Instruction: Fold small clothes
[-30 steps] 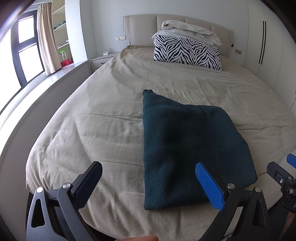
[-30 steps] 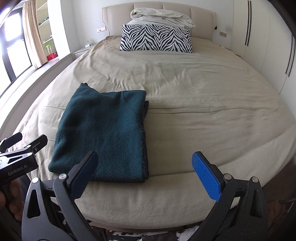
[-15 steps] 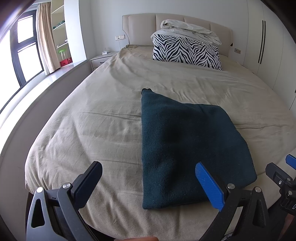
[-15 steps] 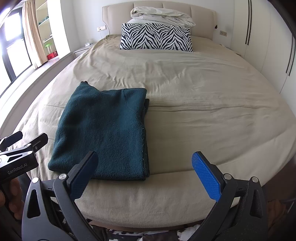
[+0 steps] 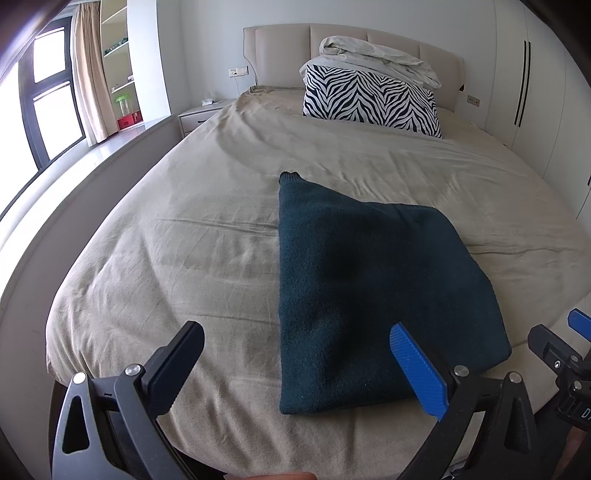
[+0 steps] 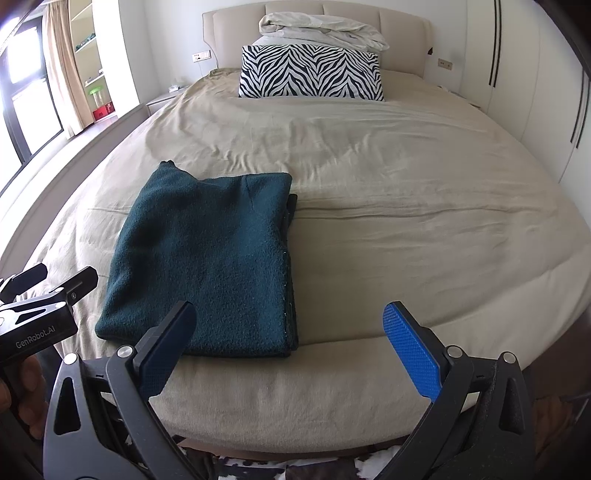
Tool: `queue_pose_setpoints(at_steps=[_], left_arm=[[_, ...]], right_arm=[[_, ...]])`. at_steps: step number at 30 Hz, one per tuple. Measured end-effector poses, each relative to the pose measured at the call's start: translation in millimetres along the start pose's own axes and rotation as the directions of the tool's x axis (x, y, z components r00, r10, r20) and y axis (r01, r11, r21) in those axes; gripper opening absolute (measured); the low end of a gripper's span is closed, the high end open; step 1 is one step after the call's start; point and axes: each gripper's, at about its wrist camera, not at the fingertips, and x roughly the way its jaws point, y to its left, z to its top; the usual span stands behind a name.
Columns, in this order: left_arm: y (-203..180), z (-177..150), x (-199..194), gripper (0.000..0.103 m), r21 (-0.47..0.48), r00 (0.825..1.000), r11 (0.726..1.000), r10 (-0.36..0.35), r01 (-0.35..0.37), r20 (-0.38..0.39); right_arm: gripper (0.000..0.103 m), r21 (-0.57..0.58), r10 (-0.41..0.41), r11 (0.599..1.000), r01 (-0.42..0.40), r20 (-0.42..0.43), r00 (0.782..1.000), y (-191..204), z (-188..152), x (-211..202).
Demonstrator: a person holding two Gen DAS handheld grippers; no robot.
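A dark teal knit garment (image 5: 373,291) lies folded in a flat stack near the foot of the bed; it also shows in the right wrist view (image 6: 210,266). My left gripper (image 5: 299,369) is open and empty, held just short of the garment's near edge. My right gripper (image 6: 291,350) is open and empty, held over the bed's foot edge, to the right of the garment's near right corner. Each gripper shows at the edge of the other's view.
The beige bedspread (image 6: 406,192) covers the bed. A zebra-print pillow (image 6: 310,72) with a rumpled pale blanket (image 6: 321,26) on it sits at the headboard. A nightstand (image 5: 201,114) and window stand at the left, wardrobe doors (image 6: 517,74) at the right.
Both grippers have drifted slightly back from the bed, staying open. The garment has not moved.
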Motion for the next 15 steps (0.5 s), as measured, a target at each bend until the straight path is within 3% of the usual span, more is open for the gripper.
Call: queue_pose_setpoints(at_steps=[15], left_arm=[[-0.4,-0.9,0.2,0.103,0.0,1.0,1.0,-0.002,0.002,-0.004]], right_arm=[[0.103,0.002,0.003,1.0,-0.003,-0.004,1.0,0.2,-1.7,1.3]])
